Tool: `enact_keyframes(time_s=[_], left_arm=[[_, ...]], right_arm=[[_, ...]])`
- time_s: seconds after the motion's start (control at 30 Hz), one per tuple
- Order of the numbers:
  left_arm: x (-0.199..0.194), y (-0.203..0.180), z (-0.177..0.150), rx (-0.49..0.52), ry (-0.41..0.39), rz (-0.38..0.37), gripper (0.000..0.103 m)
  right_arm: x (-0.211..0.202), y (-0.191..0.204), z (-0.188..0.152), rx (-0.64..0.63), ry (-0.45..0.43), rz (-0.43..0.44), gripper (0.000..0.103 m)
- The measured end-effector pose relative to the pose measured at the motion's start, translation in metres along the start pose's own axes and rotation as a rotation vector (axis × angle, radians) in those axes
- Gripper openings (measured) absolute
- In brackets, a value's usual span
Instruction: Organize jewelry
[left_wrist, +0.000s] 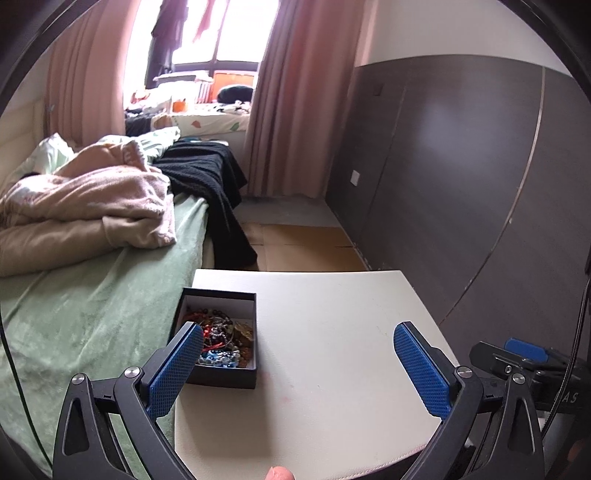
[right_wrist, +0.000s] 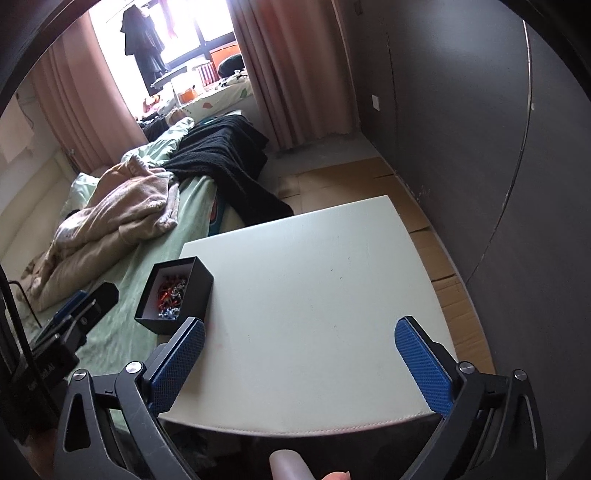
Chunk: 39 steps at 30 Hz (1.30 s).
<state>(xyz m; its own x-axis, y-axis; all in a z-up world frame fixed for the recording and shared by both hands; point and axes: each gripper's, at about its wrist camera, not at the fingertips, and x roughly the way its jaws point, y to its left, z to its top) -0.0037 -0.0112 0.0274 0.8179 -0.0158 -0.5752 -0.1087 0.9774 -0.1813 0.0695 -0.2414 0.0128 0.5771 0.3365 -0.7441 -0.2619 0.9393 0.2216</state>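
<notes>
A small black box (left_wrist: 221, 378) with a white lining stands at the left edge of a white table (left_wrist: 332, 332). It holds a heap of mixed bead jewelry (left_wrist: 221, 339) in red, blue, grey and brown. My left gripper (left_wrist: 297, 328) is open and empty above the table's near half, its left finger just in front of the box. The box (right_wrist: 201, 286) and its jewelry (right_wrist: 171, 297) also show in the right wrist view. My right gripper (right_wrist: 299, 325) is open and empty over the table (right_wrist: 314, 288), to the right of the box.
A bed with a green cover (left_wrist: 92, 314), a pink blanket (left_wrist: 92, 199) and a black garment (left_wrist: 210, 173) lies directly left of the table. A dark wardrobe wall (left_wrist: 461, 166) runs along the right. Cardboard sheets (left_wrist: 306, 247) cover the floor beyond the table.
</notes>
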Motion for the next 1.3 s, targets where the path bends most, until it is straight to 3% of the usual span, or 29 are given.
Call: enact_keyframes(time_s=[0.33,1.3], left_arm=[[-0.010,0.003,-0.001,-0.034,-0.078,0.010,0.103],[-0.012,0.007,-0.009,-0.046,-0.063,0.045,0.103]], right_arm=[[-0.005,0.004,-0.006,-0.030,-0.003,0.054,0.103],[-0.004,0.011,-0.009,-0.031,0.005,0.034,0.103]])
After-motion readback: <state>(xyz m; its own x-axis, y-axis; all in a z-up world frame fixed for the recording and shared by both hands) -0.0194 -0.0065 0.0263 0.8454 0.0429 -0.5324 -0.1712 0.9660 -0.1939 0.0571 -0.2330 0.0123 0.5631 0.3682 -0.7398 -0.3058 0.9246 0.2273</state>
